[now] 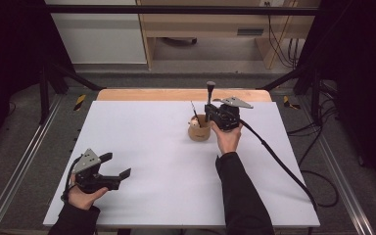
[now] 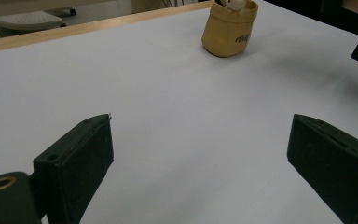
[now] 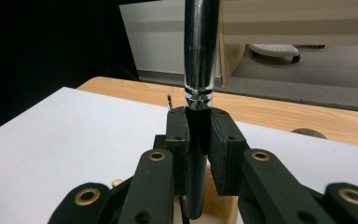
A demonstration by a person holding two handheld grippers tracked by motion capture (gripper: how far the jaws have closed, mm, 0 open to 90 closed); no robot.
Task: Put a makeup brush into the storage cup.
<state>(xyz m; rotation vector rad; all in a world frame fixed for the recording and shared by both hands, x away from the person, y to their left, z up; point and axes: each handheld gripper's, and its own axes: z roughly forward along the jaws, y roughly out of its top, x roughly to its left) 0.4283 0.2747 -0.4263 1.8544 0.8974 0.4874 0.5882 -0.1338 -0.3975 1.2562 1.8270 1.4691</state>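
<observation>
1. Brush (image 1: pixel 210 93): upright, pinched low on its handle by the right gripper (image 1: pixel 209 117), directly over the tan pot (image 1: pixel 199 131), apparently for dropping in or lifting out.
2. Left gripper (image 1: pixel 118 166): jaws spread, empty, resting well apart near the table (image 1: pixel 142 147) edge.

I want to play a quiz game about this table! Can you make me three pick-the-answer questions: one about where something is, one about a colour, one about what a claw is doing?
1. Where is the left claw?
A. Over the pot
B. At the near left of the white table
C. On the floor

2. What colour is the little pot?
A. Tan
B. Blue
C. Green

3. What is the right claw doing?
A. Hanging open
B. Lying on the table
C. Gripping a dark, silver-banded brush handle

Answers: 1 B, the high view shows it there. 2 A, tan in the left gripper view. 3 C, its jaws clamp the upright handle.
</observation>
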